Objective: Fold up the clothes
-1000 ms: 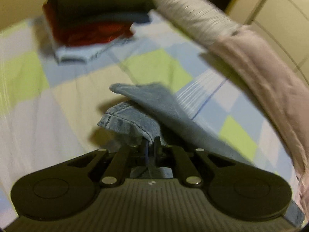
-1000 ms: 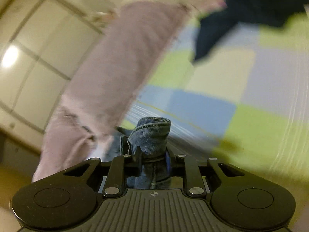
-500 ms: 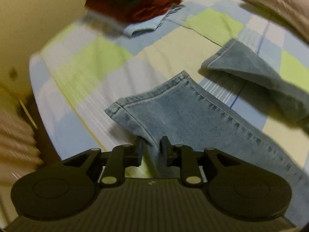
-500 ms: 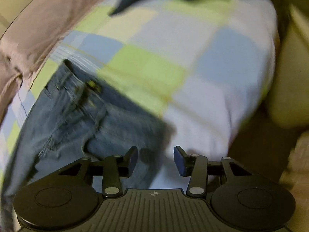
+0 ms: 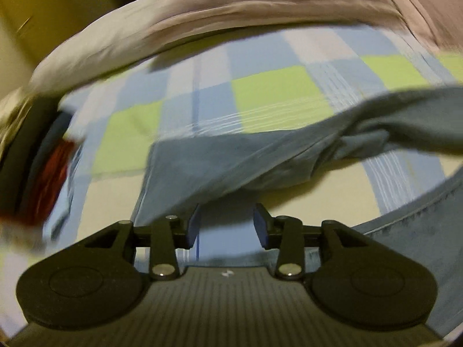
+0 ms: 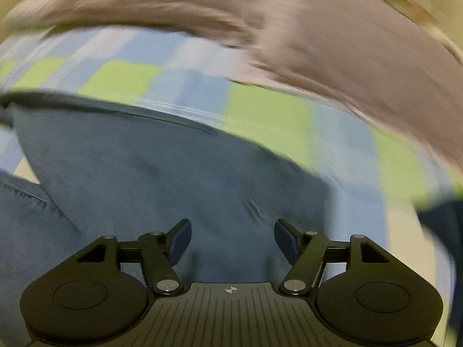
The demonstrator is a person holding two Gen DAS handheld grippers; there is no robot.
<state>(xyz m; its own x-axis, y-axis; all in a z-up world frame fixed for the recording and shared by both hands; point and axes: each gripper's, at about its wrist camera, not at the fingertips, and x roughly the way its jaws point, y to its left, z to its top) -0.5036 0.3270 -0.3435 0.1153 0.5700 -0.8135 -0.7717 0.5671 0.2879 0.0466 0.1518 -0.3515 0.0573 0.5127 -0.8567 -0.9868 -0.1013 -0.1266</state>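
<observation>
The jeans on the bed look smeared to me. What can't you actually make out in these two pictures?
- Jeans: seams and pockets smeared by motion blur in the right wrist view; waistband cut off by the frame edges.
- Stack of clothes: left wrist view, blurred at the left edge, pieces uncountable.
- Dark garment: right wrist view, cut off by the right edge.
- Pink blanket: blurred, extent unclear.

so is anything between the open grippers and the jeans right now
Nothing visible. The left gripper and right gripper both hang open right over the jeans, which lie on the checked bedsheet.
</observation>
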